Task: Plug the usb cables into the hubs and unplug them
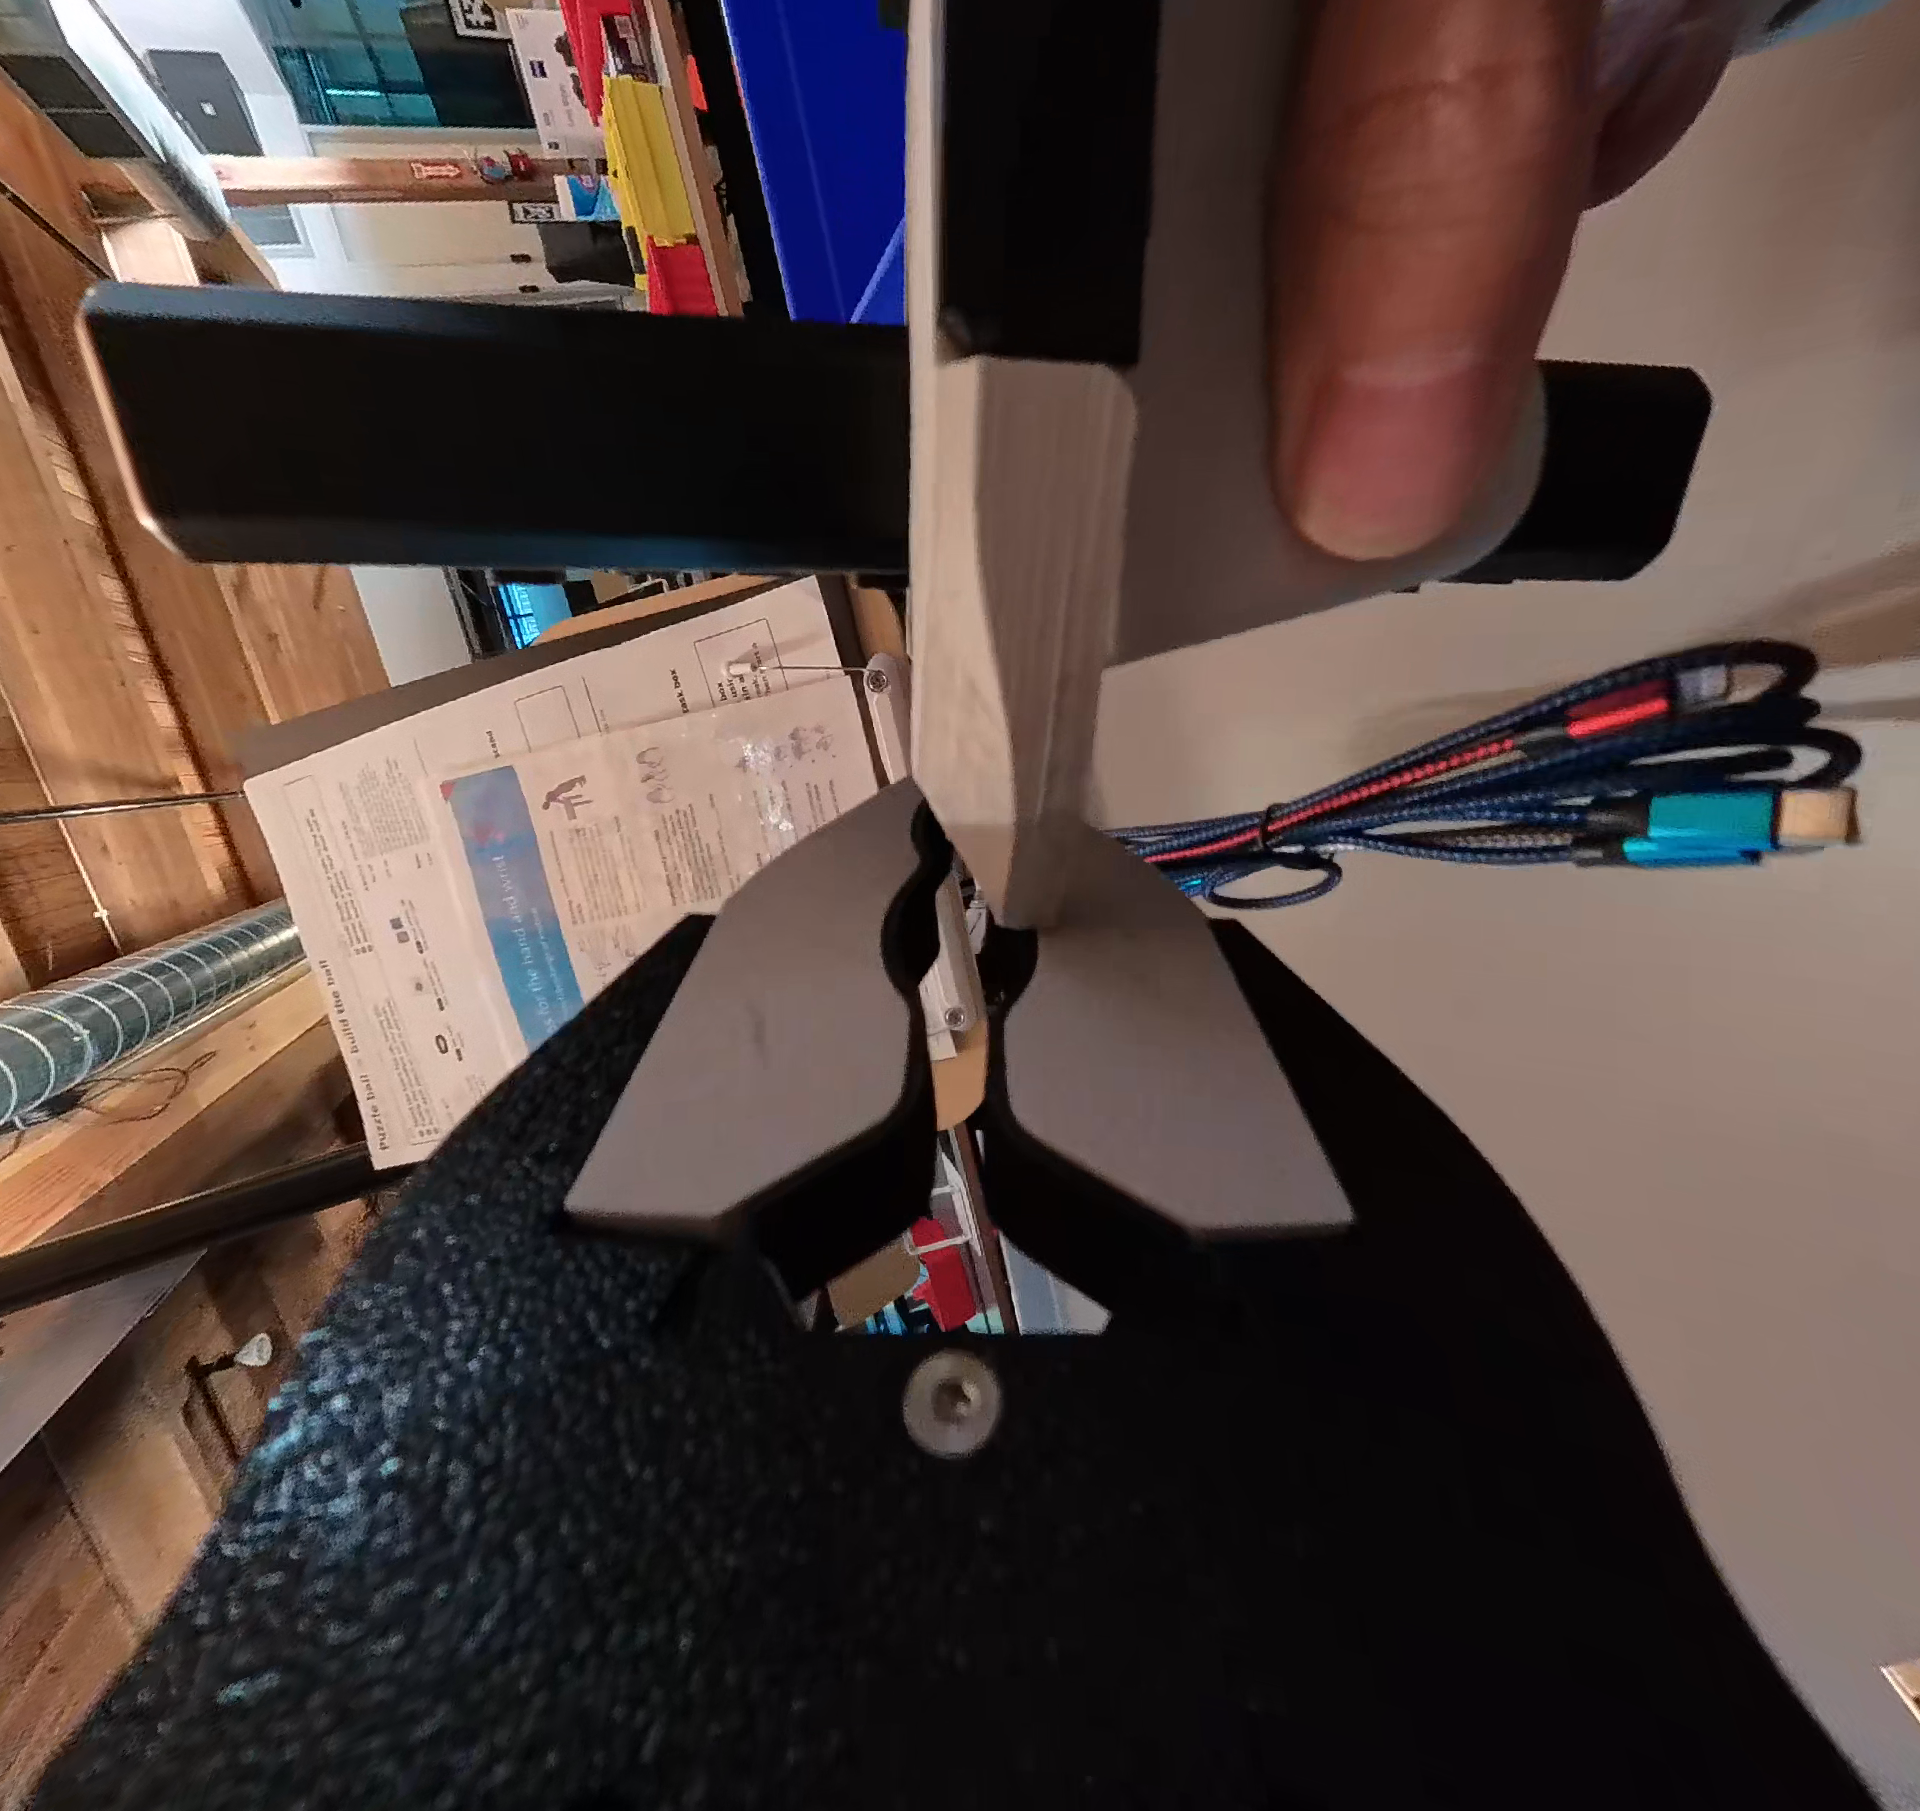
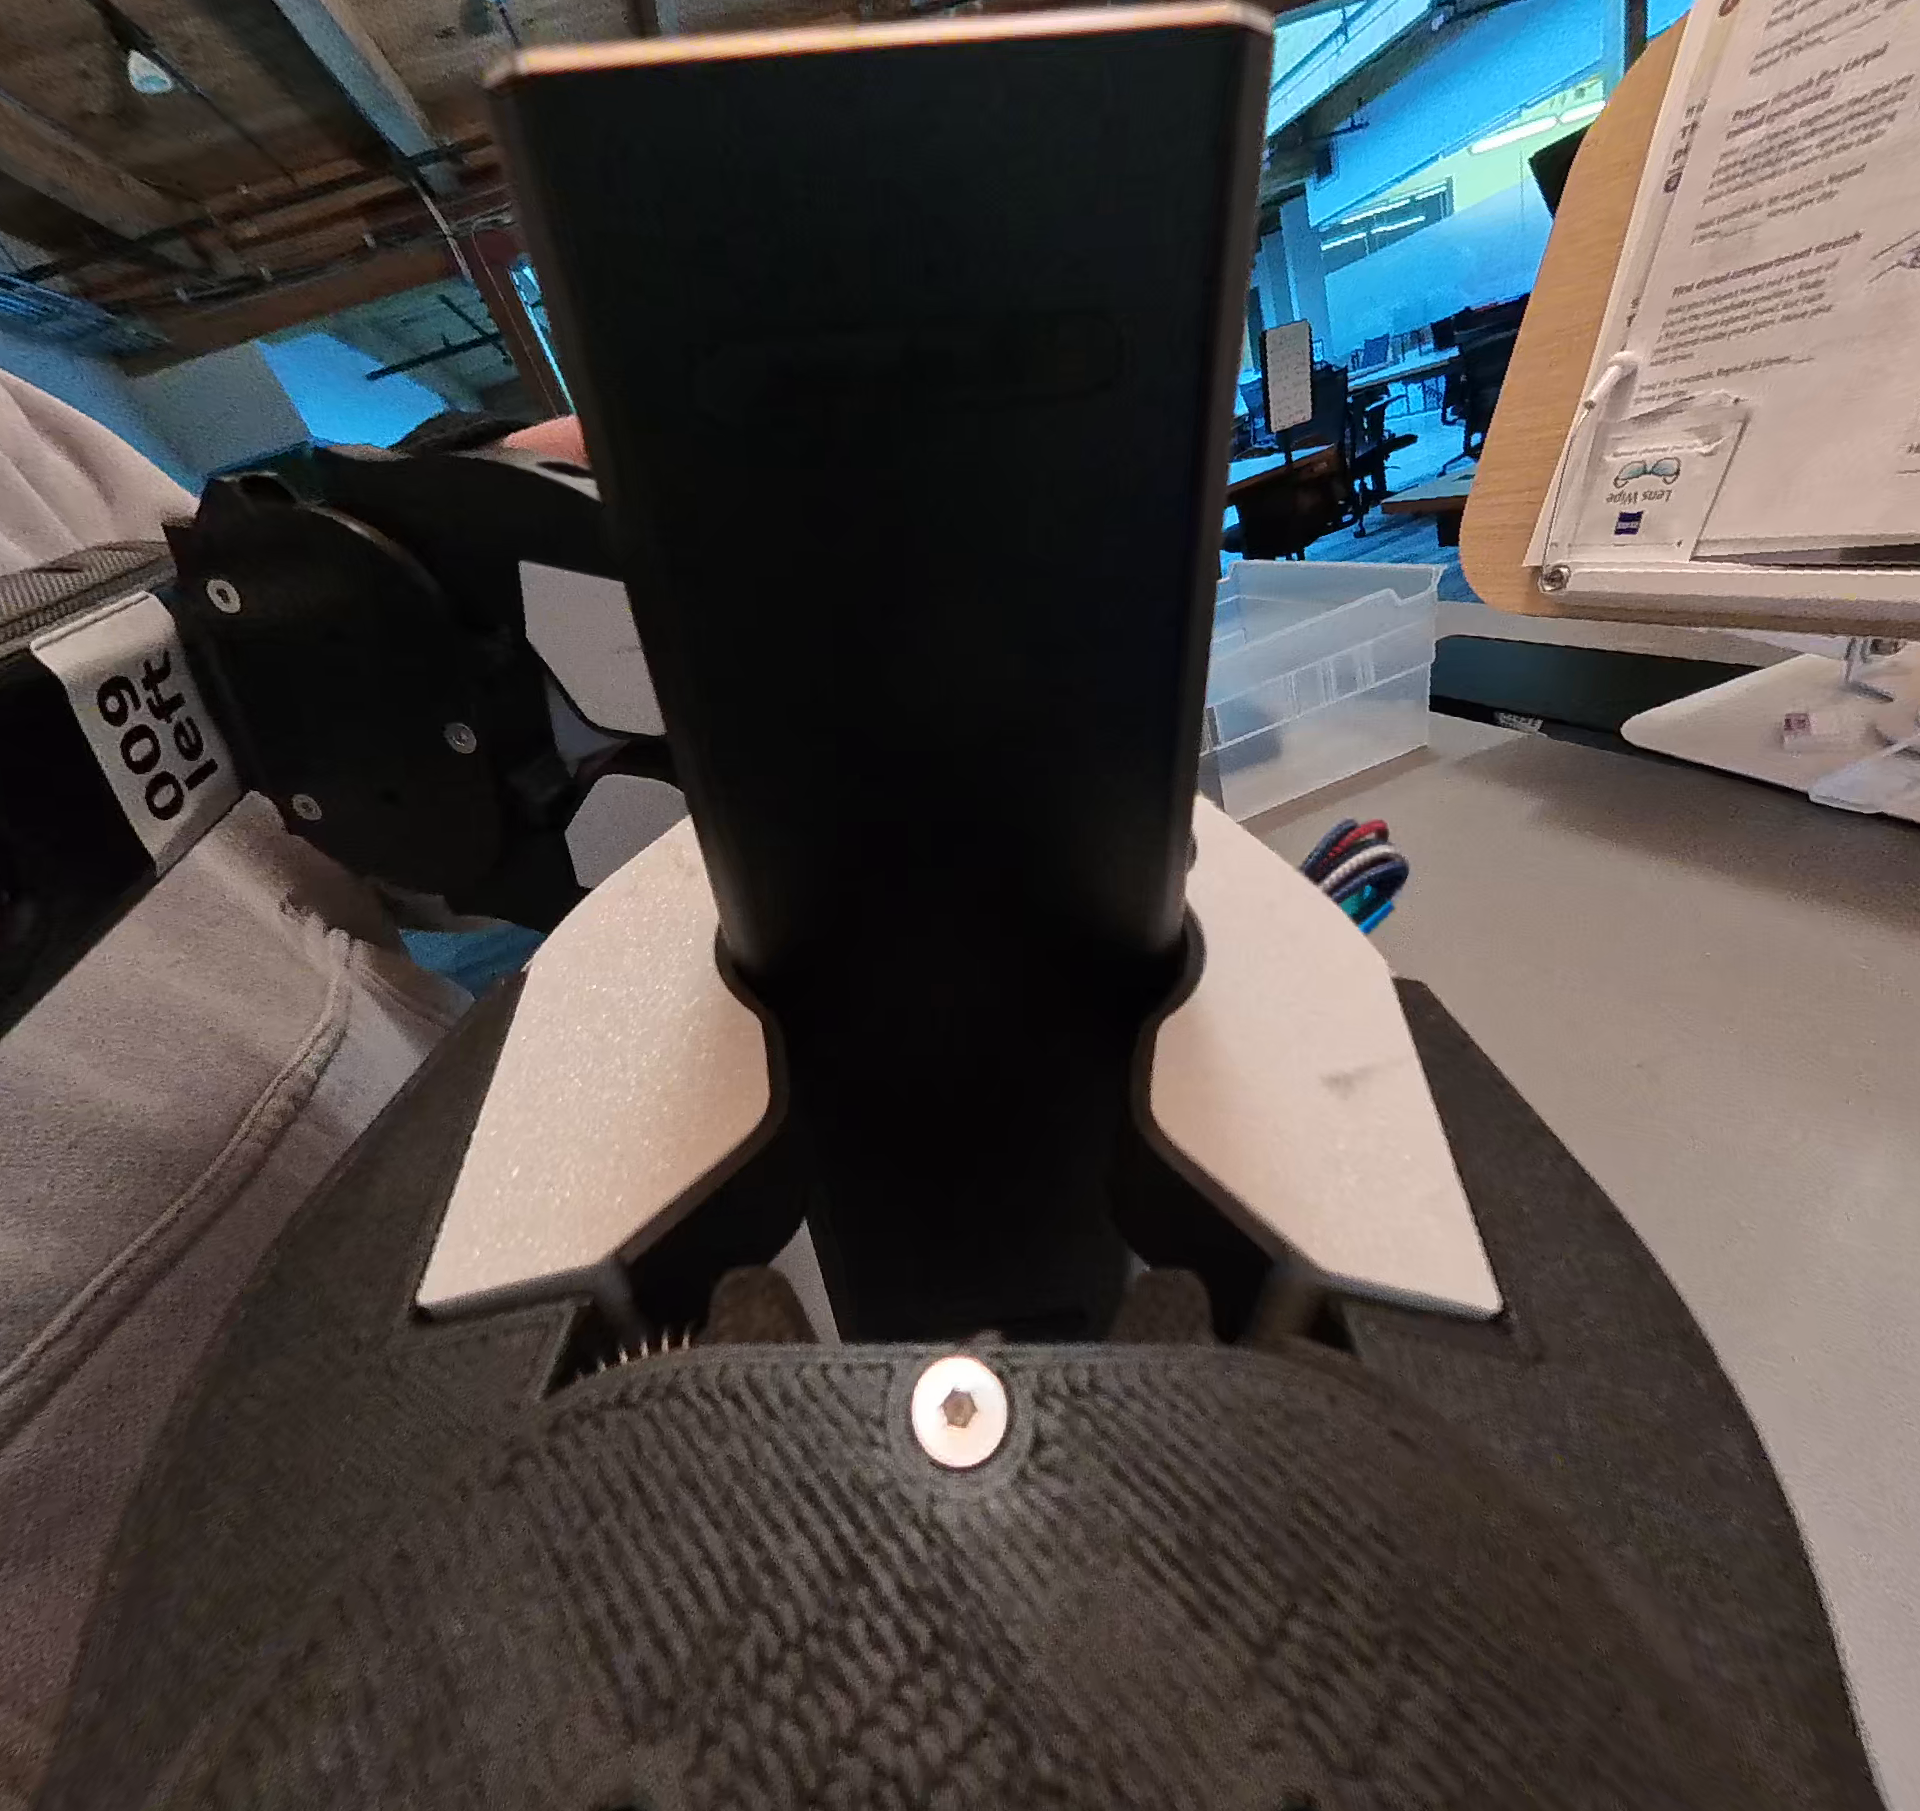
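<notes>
My right gripper (image 2: 956,888) is shut on a long black USB hub (image 2: 894,514) and holds it upright above the table. In the left wrist view the hub (image 1: 468,431) runs crosswise, clamped by a pale finger (image 1: 1023,618) of the right gripper, with a person's finger (image 1: 1434,255) resting on it. My left gripper (image 1: 951,826) is shut and empty, its tips just below the hub and next to that pale finger. A tied bundle of braided USB cables (image 1: 1507,805) lies on the white table (image 1: 1558,1138); it also shows in the right wrist view (image 2: 1351,868).
A tilted wooden document stand with printed sheets (image 2: 1766,255) stands at the table's back; it also shows in the left wrist view (image 1: 582,888). A clear plastic bin (image 2: 1320,681) sits behind the cables. The left gripper's body (image 2: 343,681) and a grey sleeve (image 2: 156,1086) are on the left.
</notes>
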